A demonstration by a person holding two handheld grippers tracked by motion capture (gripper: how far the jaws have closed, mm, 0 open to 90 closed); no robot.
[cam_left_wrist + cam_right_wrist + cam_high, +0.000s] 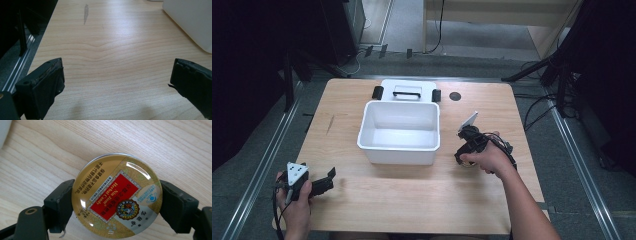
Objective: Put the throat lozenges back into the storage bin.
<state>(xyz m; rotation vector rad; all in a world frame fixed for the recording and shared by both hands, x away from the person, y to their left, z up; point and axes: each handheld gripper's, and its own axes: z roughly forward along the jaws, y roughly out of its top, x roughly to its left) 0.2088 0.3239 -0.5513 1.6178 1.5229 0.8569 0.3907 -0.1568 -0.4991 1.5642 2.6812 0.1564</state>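
A round gold candy tin [117, 197] with a red "Nin Jiom Herbal Candy" label sits between the two black jaws of my right gripper [117, 198], which press on its left and right edges. It is close over the wooden table; whether it touches the table I cannot tell. From above, my right gripper [462, 158] points down just right of the white bin [398, 148]. My left gripper [330, 179] rests at the table's front left, open, with bare wood between its fingers [47, 77].
The white bin's lid [407, 91], with black latches, lies behind the bin. A small black disc [455, 96] sits on the table [412, 200] at the back right. The bin's wall [190, 20] stands ahead and right of my left gripper. Metal rails run along both table sides.
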